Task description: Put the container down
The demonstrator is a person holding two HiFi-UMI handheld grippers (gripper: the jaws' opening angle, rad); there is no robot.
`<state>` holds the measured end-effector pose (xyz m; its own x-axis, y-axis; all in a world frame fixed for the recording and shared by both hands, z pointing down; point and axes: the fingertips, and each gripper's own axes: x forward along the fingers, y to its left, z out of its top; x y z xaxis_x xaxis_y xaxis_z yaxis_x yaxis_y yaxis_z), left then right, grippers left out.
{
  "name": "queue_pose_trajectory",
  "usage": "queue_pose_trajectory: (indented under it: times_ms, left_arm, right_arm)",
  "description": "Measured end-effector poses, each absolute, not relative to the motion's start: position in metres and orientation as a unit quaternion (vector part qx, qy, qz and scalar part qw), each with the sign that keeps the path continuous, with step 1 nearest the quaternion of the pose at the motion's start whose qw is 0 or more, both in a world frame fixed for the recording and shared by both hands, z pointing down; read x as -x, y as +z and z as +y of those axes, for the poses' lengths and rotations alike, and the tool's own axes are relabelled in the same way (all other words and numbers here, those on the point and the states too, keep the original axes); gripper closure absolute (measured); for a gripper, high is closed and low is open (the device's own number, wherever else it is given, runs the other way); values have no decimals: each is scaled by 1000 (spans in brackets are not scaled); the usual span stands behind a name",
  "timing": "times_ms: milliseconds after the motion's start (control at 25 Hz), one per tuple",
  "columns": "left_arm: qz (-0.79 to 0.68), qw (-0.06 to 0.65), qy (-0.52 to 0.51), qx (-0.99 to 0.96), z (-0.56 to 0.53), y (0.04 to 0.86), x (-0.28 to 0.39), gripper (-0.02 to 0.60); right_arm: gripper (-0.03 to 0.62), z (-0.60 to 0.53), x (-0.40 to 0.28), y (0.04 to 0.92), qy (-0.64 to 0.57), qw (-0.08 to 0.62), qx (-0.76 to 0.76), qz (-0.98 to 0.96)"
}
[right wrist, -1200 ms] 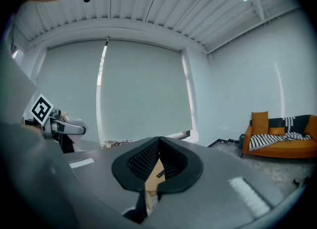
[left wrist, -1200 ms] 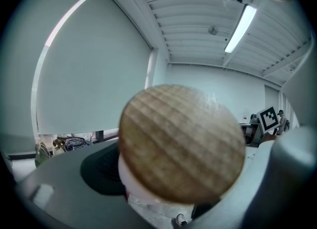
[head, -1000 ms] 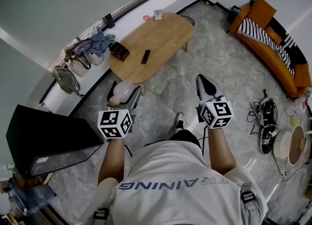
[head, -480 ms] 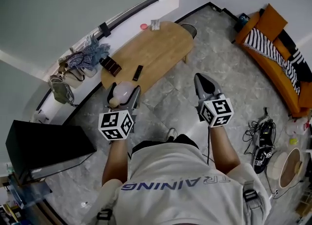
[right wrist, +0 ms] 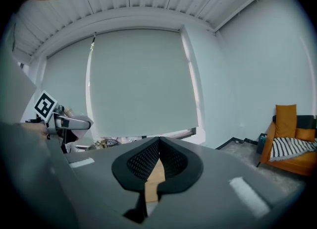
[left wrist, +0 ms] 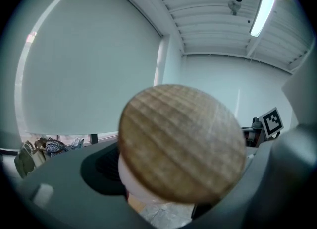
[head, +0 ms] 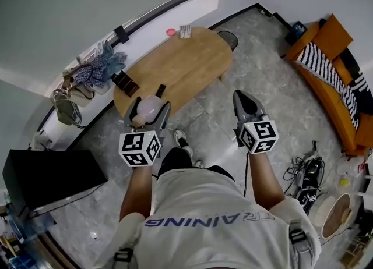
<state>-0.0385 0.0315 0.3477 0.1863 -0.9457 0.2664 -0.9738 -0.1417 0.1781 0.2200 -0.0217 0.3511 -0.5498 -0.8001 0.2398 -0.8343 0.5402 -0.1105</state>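
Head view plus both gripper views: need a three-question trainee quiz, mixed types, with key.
1. Multiple choice: which gripper holds the container?
A. the left gripper
B. the right gripper
C. neither
2. True or false: the right gripper's jaws are together with nothing between them.
3. Fill in: seen in the left gripper view, the container's round lid is made of ___.

Key
1. A: its jaws sit either side of the white container.
2. True: the pads meet in the right gripper view.
3. Wood.
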Motion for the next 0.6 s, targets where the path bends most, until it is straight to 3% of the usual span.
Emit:
queue_pose_trajectory:
  times_ms: [600]
  left_arm:
    - [-651, 186, 53, -734, -156, 392, 121, 173]
  right_arm:
    - [579, -220, -125, 362, 101, 118, -433, -888]
